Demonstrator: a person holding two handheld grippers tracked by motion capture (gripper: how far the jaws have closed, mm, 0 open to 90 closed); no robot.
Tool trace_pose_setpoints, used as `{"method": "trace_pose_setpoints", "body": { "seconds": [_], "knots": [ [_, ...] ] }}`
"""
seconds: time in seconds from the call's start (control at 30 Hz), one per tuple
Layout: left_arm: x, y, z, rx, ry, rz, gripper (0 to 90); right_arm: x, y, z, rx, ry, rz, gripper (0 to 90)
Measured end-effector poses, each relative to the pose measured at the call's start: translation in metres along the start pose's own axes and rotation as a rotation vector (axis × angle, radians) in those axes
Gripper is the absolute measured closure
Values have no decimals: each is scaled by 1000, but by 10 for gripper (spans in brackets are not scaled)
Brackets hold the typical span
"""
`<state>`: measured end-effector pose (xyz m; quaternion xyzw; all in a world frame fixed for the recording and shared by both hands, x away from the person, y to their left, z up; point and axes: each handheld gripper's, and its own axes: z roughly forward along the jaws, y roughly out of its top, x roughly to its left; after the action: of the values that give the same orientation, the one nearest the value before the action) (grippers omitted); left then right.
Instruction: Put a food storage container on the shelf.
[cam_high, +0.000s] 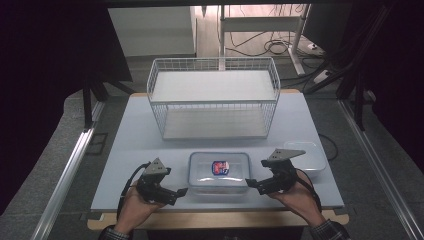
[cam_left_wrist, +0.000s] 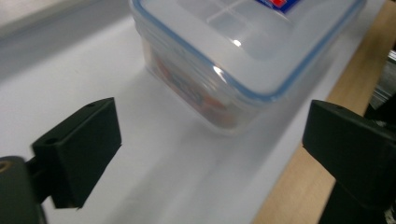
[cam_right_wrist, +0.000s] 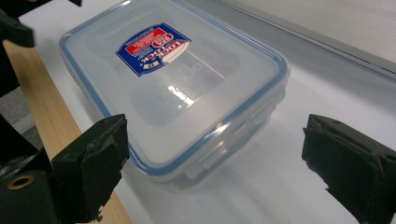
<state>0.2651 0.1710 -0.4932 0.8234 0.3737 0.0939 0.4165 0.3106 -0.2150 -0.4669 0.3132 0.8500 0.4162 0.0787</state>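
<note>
**A:** How were your hands placed at that moment?

**B:** In the high view your left hand (cam_high: 134, 202) came in from six o'clock, low on the table, and cradled the black two-jaw left gripper (cam_high: 181, 192) from beneath. Its jaws pointed level toward three o'clock, at the clear rectangular plastic container with the blue-rimmed lid (cam_high: 219, 171). Your right hand (cam_high: 300, 200) mirrored it, with the black two-jaw right gripper (cam_high: 250, 183) aimed toward nine o'clock at the same box. Each gripper carried a grey three-cornered plate on top and trailed a black cable.

**A:** And the jaws?

**B:** Both pairs stood wide apart and gripped nothing. In the left gripper view the container's rounded corner (cam_left_wrist: 243, 60) sat ahead of the jaws and clear of them. In the right gripper view you had the box (cam_right_wrist: 177, 93) lying beyond the two pads, near the one at eight o'clock, though I couldn't tell whether it touched.

**A:** Where was the box itself?

**B:** It rested at the near edge of the pale matte table top (cam_high: 150, 145), between your two grippers, lid on. The lid was glossy and translucent, with a red and blue label (cam_high: 220, 167), and moulded clip flaps ran along its side. Something colourful showed dimly through the wall.

**A:** Anything else there?

**B:** A white wire basket (cam_high: 214, 97), a fine open grid with a flat white shelf, stood at twelve o'clock from the box. A second translucent plastic tub (cam_high: 312, 157) sat behind your right gripper at about two o'clock. A light wooden strip (cam_high: 220, 218) edged the table.
</note>
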Motion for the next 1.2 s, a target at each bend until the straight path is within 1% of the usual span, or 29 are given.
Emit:
{"method": "trace_pose_setpoints", "body": {
  "seconds": [0.03,0.13,0.23,0.27,0.3,0.33,0.37,0.4,0.43,0.47,0.5,0.53,0.57,0.6,0.63,0.67,0.7,0.73,0.77,0.83,0.87,0.93,1.0,1.03,1.07,1.1,1.17,1.2],
  "knots": [
    [1,2,1,-1,7,-3,84,0,1,1,0,6,3,86],
    [7,7,7,1,-3,-16,94,-3,4,3,0,31,15,87],
    [13,13,16,14,-26,-26,87,-8,6,8,10,53,38,87],
    [14,16,19,19,-27,-27,83,-12,7,13,28,70,56,86],
    [15,18,22,27,-29,-25,83,-12,7,13,28,70,56,86],
    [17,19,25,28,-46,-34,76,-13,7,16,36,76,64,87],
    [19,21,28,33,-67,-47,77,-14,6,19,46,79,68,87],
    [20,22,31,41,-92,-63,70,-14,4,25,75,92,71,87],
    [22,23,34,45,-122,-71,70,-14,4,25,75,92,71,87],
    [26,24,41,63,-194,-92,61,-14,3,30,94,121,89,82],
    [26,24,44,67,-224,-101,58,-14,2,32,96,139,101,82],
    [26,24,44,67,-224,-101,58,-14,2,32,96,139,101,82],
    [28,25,50,73,-278,-110,56,-14,3,35,105,151,116,62],
    [29,24,54,73,-303,-124,51,-15,3,37,108,157,126,58],
    [29,24,54,73,-303,-124,42,-15,3,37,108,157,126,58],
    [32,24,60,80,-342,-153,41,-18,3,40,112,176,153,50],
    [32,24,60,80,-342,-153,22,-18,3,40,112,176,153,50],
    [35,23,65,95,-376,-192,8,-21,3,43,119,197,190,57],
    [35,23,65,95,-376,-192,4,-21,3,43,119,197,190,57],
    [37,21,65,95,-393,-218,6,-23,2,46,132,233,225,58],
    [37,20,64,95,-392,-225,16,-23,2,46,137,233,238,59],
    [35,20,57,92,-377,-217,64,-22,2,45,149,237,254,85],
    [32,17,50,90,-371,-209,141,-22,1,42,151,237,266,125],
    [31,15,48,87,-374,-214,181,-22,0,37,143,239,277,188],
    [29,13,46,83,-378,-223,200,-22,-1,35,135,240,285,210],
    [28,10,44,78,-380,-232,200,-22,-1,35,135,240,285,210],
    [26,7,39,72,-379,-223,250,-21,-3,31,131,244,278,242],
    [22,5,36,67,-366,-211,281,-19,-5,27,130,246,277,285]
  ]
}}
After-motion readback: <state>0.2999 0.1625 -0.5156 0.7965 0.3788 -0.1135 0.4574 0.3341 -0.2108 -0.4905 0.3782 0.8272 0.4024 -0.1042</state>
